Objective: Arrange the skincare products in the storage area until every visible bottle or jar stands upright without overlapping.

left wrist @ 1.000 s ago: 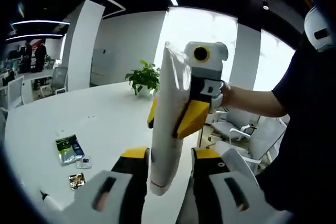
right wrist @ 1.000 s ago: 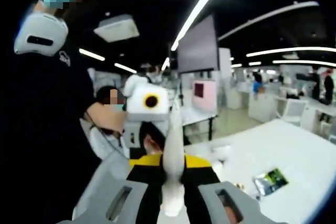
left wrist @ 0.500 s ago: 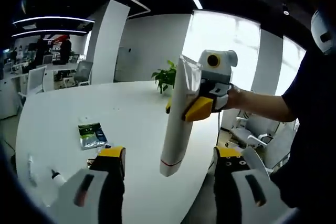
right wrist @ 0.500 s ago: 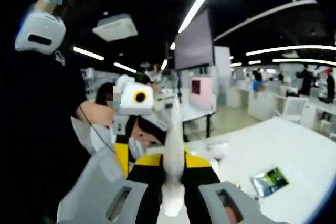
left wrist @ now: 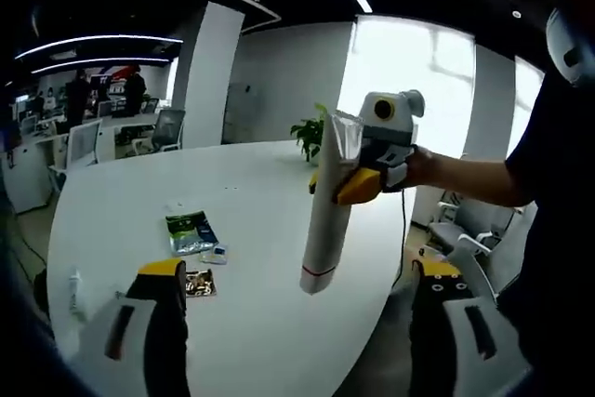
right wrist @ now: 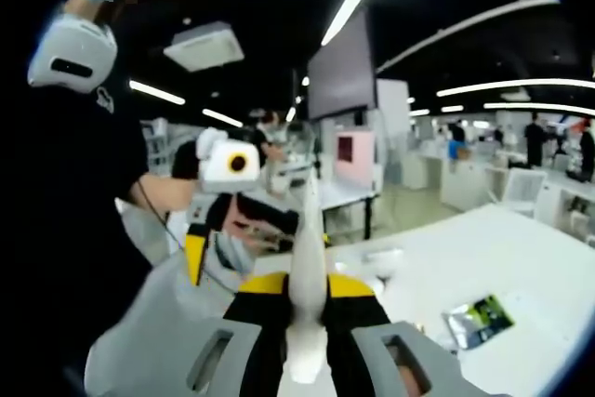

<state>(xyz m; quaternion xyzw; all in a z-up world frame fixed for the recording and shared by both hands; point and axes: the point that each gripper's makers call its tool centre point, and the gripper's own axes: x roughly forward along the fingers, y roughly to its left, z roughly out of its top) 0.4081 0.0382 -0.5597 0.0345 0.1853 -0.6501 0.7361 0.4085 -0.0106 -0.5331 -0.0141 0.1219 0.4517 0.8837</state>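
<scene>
A long white tube with a red ring near its cap hangs upright in the air above the white table. My right gripper is shut on its upper part, with a person's hand behind it. My left gripper stands wide open, a jaw on either side below the tube and not touching it. In the right gripper view the tube rises edge-on between my right gripper's shut jaws. My left gripper hangs open just behind and to the left of it.
On the table lie a green sachet, a small dark sachet, a tiny white packet and a small bottle near the left edge. A potted plant stands at the far edge. Office chairs stand beyond the right edge.
My left gripper's jaws, close around the tube's lower end a second ago, have spread wide and drawn back from it. The right gripper still holds the tube.
</scene>
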